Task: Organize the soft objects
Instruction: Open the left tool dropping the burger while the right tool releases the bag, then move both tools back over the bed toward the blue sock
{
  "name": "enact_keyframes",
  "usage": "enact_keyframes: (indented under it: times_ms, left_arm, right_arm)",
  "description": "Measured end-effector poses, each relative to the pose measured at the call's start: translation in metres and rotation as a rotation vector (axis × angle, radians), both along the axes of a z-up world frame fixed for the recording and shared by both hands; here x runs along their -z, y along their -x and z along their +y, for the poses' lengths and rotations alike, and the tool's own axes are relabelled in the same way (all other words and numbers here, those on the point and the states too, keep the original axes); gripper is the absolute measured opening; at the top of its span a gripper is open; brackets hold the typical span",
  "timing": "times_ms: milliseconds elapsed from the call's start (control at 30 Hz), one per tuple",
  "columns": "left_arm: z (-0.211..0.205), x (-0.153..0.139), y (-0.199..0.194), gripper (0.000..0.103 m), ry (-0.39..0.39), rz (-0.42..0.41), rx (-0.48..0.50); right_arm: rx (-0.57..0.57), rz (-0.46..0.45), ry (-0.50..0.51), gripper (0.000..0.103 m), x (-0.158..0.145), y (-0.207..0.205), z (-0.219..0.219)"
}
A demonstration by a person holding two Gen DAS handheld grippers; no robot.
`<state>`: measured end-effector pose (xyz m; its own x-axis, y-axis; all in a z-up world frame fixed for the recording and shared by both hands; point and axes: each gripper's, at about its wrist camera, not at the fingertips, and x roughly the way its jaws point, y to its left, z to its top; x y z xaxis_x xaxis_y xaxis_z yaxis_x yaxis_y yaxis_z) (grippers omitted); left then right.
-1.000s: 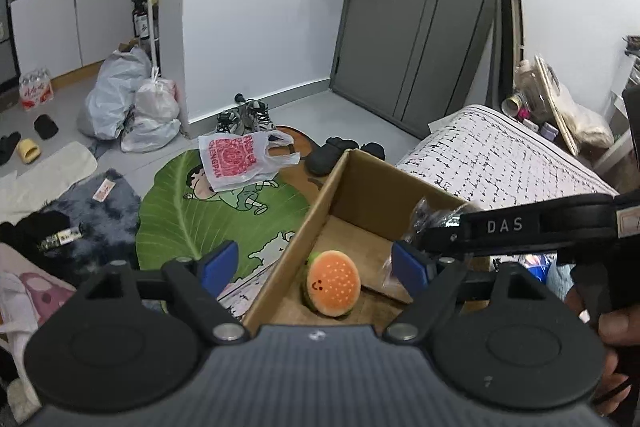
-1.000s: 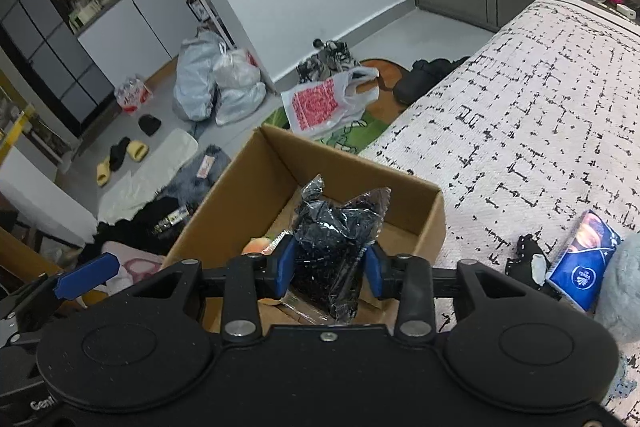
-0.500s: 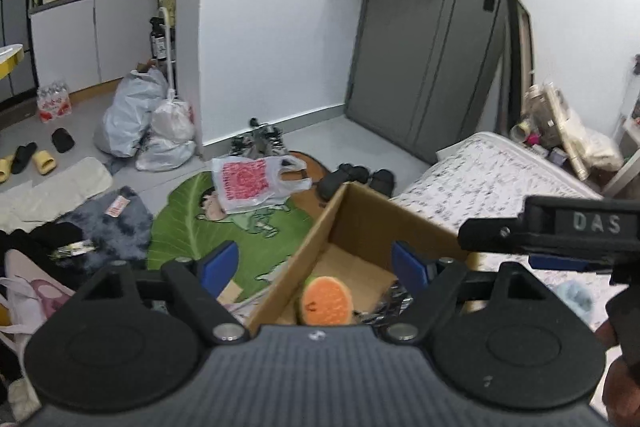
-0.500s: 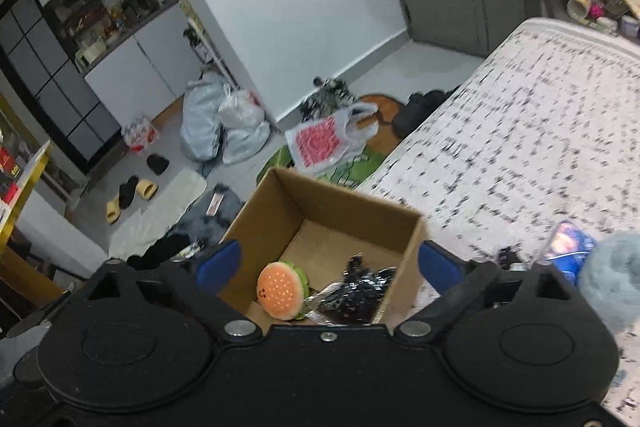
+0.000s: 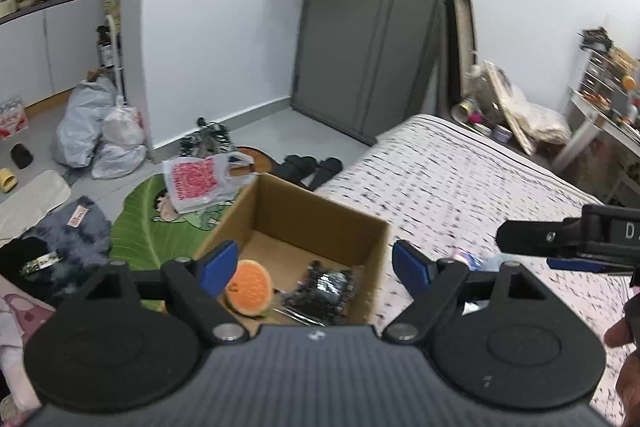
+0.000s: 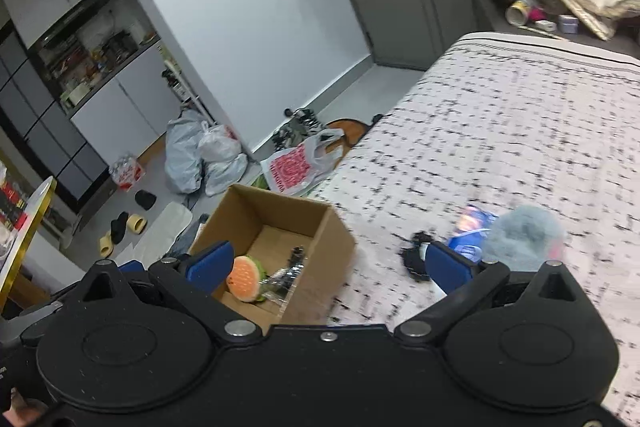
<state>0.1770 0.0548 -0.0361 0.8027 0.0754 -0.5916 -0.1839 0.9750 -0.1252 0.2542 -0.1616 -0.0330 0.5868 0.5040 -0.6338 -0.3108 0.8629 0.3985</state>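
An open cardboard box (image 5: 320, 201) stands at the bed's left edge. Inside lie an orange burger plush (image 5: 248, 287) and a crinkly black plastic bag (image 5: 328, 287); the right wrist view shows the plush (image 6: 244, 279) and the bag (image 6: 288, 275) too. My left gripper (image 5: 316, 263) hangs open above the box, holding nothing. My right gripper (image 6: 328, 263) is above the box's right side, its jaws opening wide with nothing between them. On the patterned bed (image 6: 500, 107) lie a blue packet (image 6: 468, 231), a grey-blue fluffy thing (image 6: 524, 231) and a small black item (image 6: 416, 255).
On the floor left of the box are a green leaf mat (image 5: 132, 239), a pink-printed plastic bag (image 5: 196, 179), dark slippers (image 5: 308, 165) and grey-white sacks (image 5: 100, 131). A grey door (image 5: 368, 27) stands behind. Clutter lines the bed's far end (image 5: 516, 107).
My right gripper opened and let go of the black bag, which now lies in the box beside the plush. Both grippers have drawn back and upward from the box.
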Motion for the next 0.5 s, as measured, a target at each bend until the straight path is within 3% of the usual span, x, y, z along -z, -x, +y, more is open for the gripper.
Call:
enact_keyframes:
  times_ms: [200, 500]
  left_arm:
    - [-0.021, 0.001, 0.005, 0.09, -0.026, 0.022, 0.083]
    - [-0.023, 0.003, 0.016, 0.097, -0.007, 0.05, 0.124]
  right_arm:
    - [0.033, -0.003, 0.01, 0.103, 0.002, 0.014, -0.03]
    - [0.021, -0.044, 0.051, 0.103, 0.001, 0.037, -0.054]
